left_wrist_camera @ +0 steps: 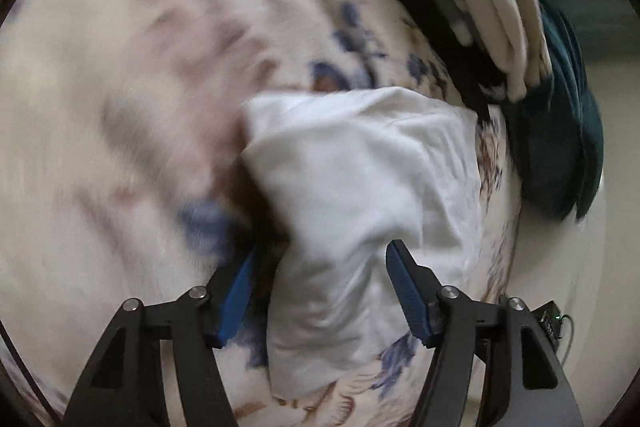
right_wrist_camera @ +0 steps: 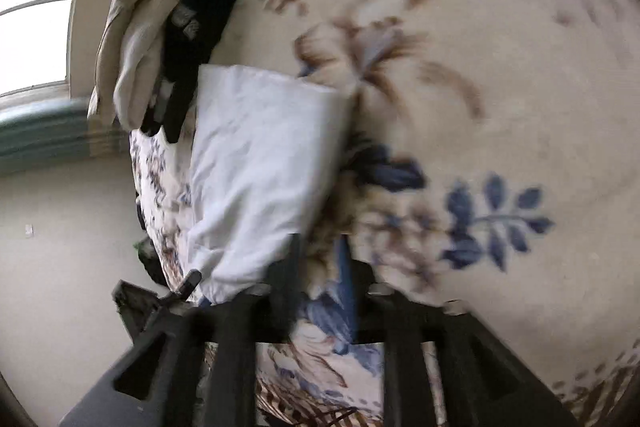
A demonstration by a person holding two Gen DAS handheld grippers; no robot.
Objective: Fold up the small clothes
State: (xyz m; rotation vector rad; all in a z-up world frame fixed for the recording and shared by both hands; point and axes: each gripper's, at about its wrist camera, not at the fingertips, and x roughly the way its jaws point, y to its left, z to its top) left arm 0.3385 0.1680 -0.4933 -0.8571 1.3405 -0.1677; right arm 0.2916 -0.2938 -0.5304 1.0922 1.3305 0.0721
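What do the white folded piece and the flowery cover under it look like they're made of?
White folded garment: probably thin woven cotton, matte; it shows fine creases and soft folded edges. Floral cover: looks like a plush or fleecy blanket, matte, with a soft-edged blue and brown print, though motion blur leaves that open.

Matt white cloth garment (left_wrist_camera: 360,163), fuzzy floral blanket (left_wrist_camera: 120,67)

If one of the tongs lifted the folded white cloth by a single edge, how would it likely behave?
The white cloth would probably droop and come unfolded, since it looks thin, soft and creased. It seems light: it lies nearly flat on the flowered bedspread. Pushed, it would likely bunch rather than slide whole, as the bedspread looks fuzzy.
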